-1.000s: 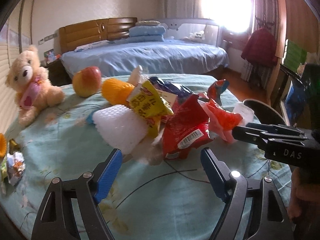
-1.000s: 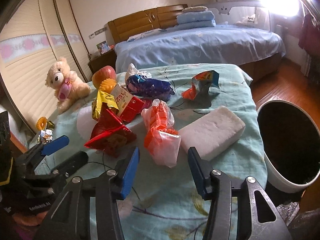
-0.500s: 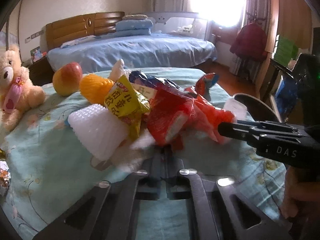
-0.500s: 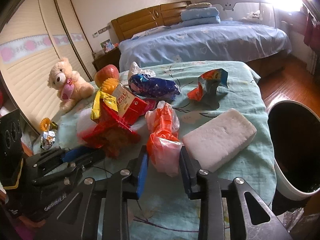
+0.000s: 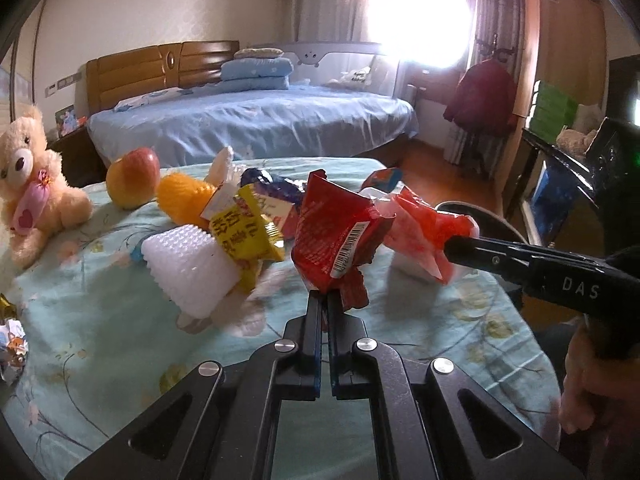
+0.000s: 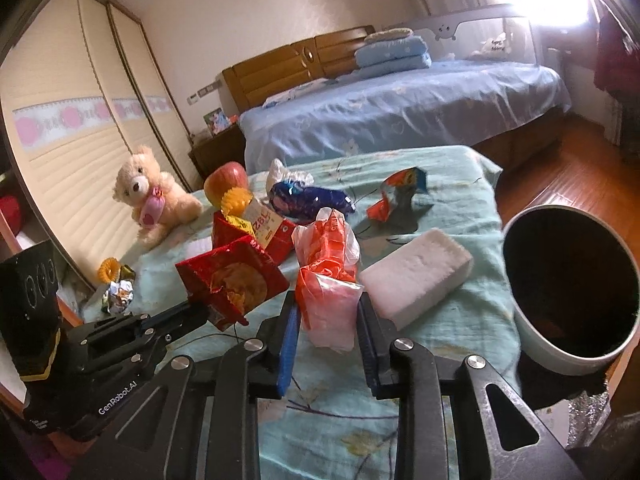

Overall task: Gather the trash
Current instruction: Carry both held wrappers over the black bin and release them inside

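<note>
Two grippers work over the bench [image 6: 460, 184], with the waste bin [image 6: 568, 292] standing just beside its edge — handy for drop-off. Right gripper [image 6: 328, 320]: jaws narrowed onto the orange-and-white plastic bag [image 6: 328, 264], pinched at its lower end. Left gripper [image 5: 325, 300]: jaws fully closed on the red snack wrapper [image 5: 336, 232] — gripped by its bottom corner, raised off the cloth.

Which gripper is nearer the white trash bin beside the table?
Right. The right gripper, gripping the orange plastic bag, sits next to the bin. The left gripper, holding the red wrapper, is farther away across the table.
</note>
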